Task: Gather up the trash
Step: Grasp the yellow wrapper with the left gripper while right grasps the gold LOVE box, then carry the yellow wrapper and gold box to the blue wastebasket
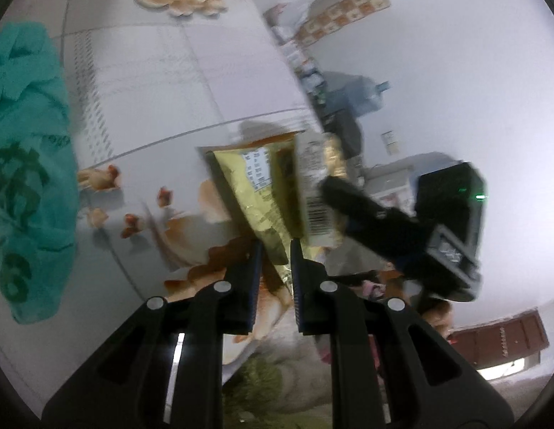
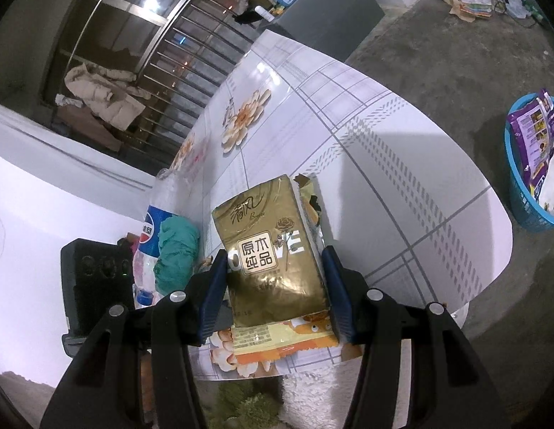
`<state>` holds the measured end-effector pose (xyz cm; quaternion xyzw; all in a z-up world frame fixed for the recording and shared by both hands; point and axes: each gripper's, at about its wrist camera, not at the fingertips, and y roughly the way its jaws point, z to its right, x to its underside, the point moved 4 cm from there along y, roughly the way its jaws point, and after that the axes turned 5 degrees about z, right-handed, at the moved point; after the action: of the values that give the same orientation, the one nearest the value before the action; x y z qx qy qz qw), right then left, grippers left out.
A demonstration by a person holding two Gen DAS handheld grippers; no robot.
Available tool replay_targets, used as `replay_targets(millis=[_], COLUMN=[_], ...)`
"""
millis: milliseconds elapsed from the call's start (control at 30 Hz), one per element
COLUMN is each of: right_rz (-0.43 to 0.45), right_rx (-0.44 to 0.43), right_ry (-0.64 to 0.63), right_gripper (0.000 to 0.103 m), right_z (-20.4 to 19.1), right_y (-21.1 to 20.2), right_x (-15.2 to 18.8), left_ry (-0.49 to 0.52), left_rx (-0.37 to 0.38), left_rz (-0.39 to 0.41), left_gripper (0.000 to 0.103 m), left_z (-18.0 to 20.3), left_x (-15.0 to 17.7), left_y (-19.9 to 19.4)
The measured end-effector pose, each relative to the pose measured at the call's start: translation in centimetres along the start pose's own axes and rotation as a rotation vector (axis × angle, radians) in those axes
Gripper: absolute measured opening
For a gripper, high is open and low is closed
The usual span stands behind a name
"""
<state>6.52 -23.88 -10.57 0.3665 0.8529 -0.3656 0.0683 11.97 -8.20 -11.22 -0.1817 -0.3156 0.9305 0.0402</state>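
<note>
Right now your right gripper (image 2: 277, 279) clamps the gold tissue pack (image 2: 269, 246) above the floral table (image 2: 384, 178) — your left gripper (image 1: 275, 268) pinches its lower corner; blue basket (image 2: 523, 193) sits well apart.

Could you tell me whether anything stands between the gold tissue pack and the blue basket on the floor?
Nothing visible does. The right claw holds the gold tissue pack over the table's near edge; only bare tabletop and open floor lie between it and the blue basket beyond the far right edge.
</note>
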Motion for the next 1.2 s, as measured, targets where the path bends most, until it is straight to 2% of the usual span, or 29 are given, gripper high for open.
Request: replay_targets(millis=[67,133,267,500,733,967,1200], right_rz=[0.004,0.006,0.009,0.009,0.035,0.155,0.328], right_rx=[-0.010,-0.022,-0.031,-0.032,-0.021,0.019,0.111], right_ry=[0.008,0.021,0.028,0.038,0.052,0.085,0.169], right_gripper=[0.052,0.052,0.052,0.052,0.052,0.052,0.052], right_z=[0.1,0.3,0.4,0.4,0.8,2.8,7.1], right_y=[0.0,-0.1,0.0,0.1,-0.9,-5.5,-11.9], right_x=[0.0,0.0,0.0,-0.1,-0.6,-2.1,-3.7], left_ry=[0.011,0.011,0.014,0.088,0.111,0.190,0.328], left_rx=[0.052,0.067,0.027,-0.022,-0.053,-0.057,-0.031], left_rz=[0.009,-0.001,-0.038,-0.002,0.017,0.040,0.008], left_gripper=[0.013,0.013,0.013,0.008,0.005,0.004,0.003], left_z=[0.4,0.4,0.2,1.0,1.3,3.3,8.3], left_x=[0.0,0.1,0.4,0.0,0.0,-0.5,-2.5], left_y=[-0.2,0.2,1.8,1.0,0.0,-1.1,1.3])
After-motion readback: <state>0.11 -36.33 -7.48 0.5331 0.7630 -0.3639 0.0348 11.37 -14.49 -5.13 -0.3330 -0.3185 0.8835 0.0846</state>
